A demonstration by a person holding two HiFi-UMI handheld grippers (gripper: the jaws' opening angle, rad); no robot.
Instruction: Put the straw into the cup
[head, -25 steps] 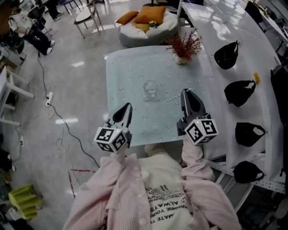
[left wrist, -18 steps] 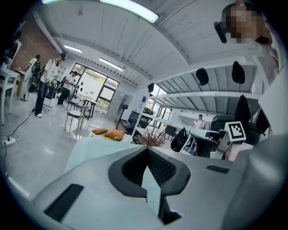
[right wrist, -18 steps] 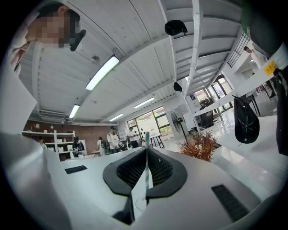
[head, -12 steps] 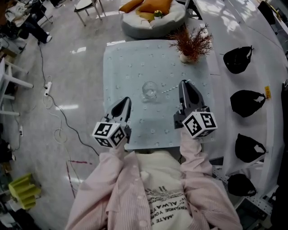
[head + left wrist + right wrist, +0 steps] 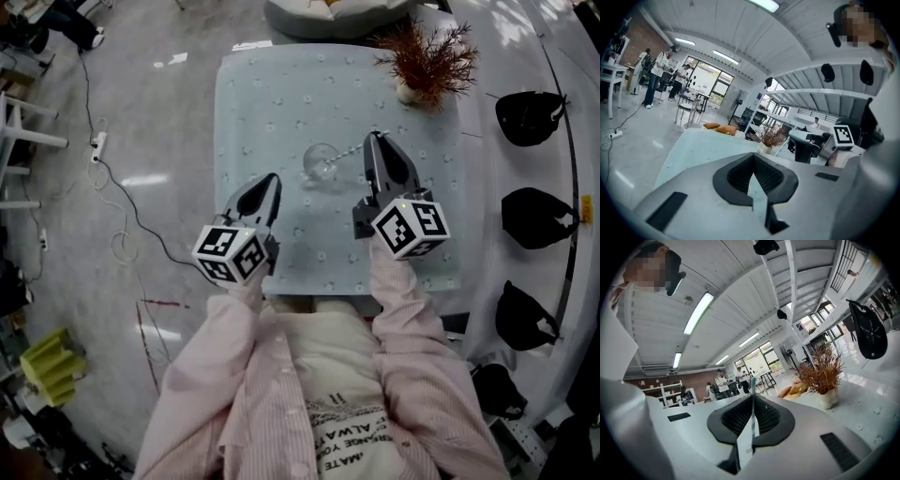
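A clear glass cup stands near the middle of the pale blue table. My right gripper hovers just right of the cup, shut on a thin striped straw. The straw's free end points left toward the cup's rim. In the right gripper view the straw stands upright between the closed jaws of that gripper. My left gripper is over the table's near left part, shut and empty. It sits below and left of the cup. In its own view, the left gripper shows only the table beyond its jaws.
A dried red plant in a white pot stands at the table's far right corner. Black caps lie on the white counter to the right. A round cushioned seat sits beyond the table. A cable runs across the floor on the left.
Both grippers moved forward over the table and lower. The right one carried the straw closer to the cup, and the left one came in past the table's near edge.
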